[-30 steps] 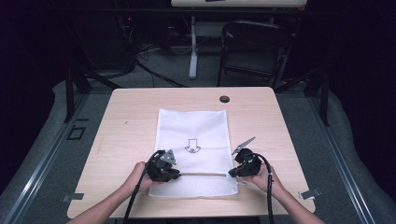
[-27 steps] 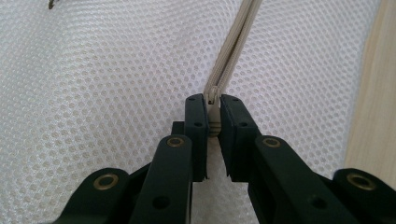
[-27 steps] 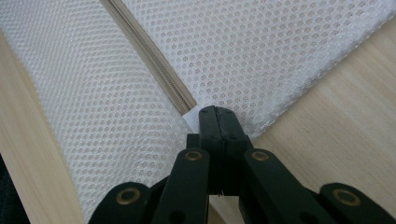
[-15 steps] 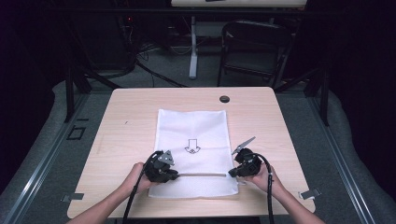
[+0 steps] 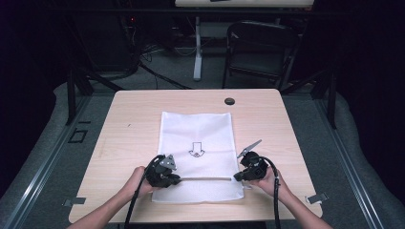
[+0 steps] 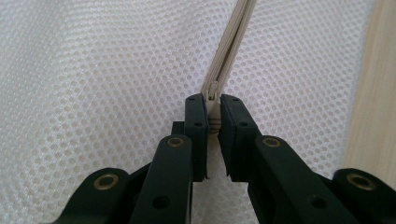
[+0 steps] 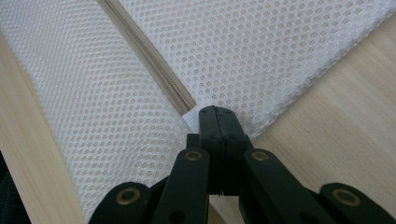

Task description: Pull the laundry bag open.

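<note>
One flat white mesh laundry bag [image 5: 199,155] lies in the middle of the pale wooden table [image 5: 124,129], its long sides running from the near edge toward the far edge, a small arrow mark [image 5: 196,150] printed at its centre. Whether anything is inside it, I cannot tell; it looks flat. Across its near end runs a beige zipper [image 5: 205,179], parallel to the table's near edge.

Left gripper [image 5: 177,180] is at the zipper's left end: in the left gripper view its black jaws are clamped on the beige zipper slider [image 6: 213,100], pads [image 6: 196,116] pressing it from both sides, the zipper teeth [image 6: 236,35] running away beyond it. Right gripper [image 5: 237,177] is at the zipper's right end, by the bag's near right corner: in the right gripper view its jaws are squeezed fully together, pinching the white fabric tab [image 7: 192,116] where the zipper ends, with bare wood just beside.

Both forearms come in over the table's near edge, angled inward, hands low over the bag, the grippers pointing toward each other along the zipper line. Cables trail back from each.

Near the table's far edge sits a small black round cap [image 5: 229,101], well apart from the bag. Beyond, a dark folding chair [image 5: 260,50].
</note>
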Available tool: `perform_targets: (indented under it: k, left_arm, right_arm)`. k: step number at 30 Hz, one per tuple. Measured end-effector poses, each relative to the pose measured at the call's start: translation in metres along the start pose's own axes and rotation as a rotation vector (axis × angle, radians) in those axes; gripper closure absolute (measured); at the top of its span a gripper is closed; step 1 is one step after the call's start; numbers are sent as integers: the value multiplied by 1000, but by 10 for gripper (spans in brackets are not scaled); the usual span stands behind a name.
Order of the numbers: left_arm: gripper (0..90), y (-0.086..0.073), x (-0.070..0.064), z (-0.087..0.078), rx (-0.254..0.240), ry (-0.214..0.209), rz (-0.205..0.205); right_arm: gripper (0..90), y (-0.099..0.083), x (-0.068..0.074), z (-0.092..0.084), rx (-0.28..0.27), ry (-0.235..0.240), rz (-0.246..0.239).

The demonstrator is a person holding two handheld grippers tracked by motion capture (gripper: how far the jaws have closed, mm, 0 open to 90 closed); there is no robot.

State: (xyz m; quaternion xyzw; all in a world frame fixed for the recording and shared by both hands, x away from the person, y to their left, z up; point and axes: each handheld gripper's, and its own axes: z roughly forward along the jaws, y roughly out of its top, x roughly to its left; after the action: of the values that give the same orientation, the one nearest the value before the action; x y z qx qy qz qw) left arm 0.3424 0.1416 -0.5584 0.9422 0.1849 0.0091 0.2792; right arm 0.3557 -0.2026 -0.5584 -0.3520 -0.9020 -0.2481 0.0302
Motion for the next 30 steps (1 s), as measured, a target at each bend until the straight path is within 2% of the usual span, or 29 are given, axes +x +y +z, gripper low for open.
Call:
perform_targets:
  k: [2,4,9,11,13,17,20,21,22,23,25,26,27,30]
  left_arm:
    - [824,-1,-1,-1,6,14,3]
    - [824,-2,0,-2,-1,3,-5]
    - [824,-2,0,-3,8,9,14]
    - [824,-4,2,-5,0,9,-1]
    - [825,-5,2,-6,3,13,14]
    - [824,-5,1,-7,-3,9,10]
    - [825,-6,2,-7,14,16,14]
    - [825,-8,3,-7,4,4,8]
    - [824,-9,3,-8,19,21,8]
    - [824,-17,8,-13,22,36,-19]
    - [824,-25,12,-20,17,52,-47]
    - [823,-25,12,-20,17,52,-47]
    - [823,-33,15,-25,6,59,-74]
    - [823,-36,14,-29,10,67,-72]
  right_arm:
    - [900,0,0,0,-2,2,-3]
    - [900,0,0,0,0,1,-1]
    - [900,0,0,0,-2,1,-2]
    - [900,0,0,0,-1,1,-1]
    - [900,0,0,0,1,0,2]
    - [900,0,0,0,-2,1,-2]
    - [900,0,0,0,-2,1,-3]
    - [900,0,0,0,-2,1,-3]
    - [900,0,0,0,0,0,-4]
    - [900,0,0,0,0,1,-3]
    - [900,0,0,0,-1,2,-1]
    - [900,0,0,0,-1,2,-1]
    - [900,1,0,0,2,1,-5]
    - [900,1,1,1,-2,4,1]
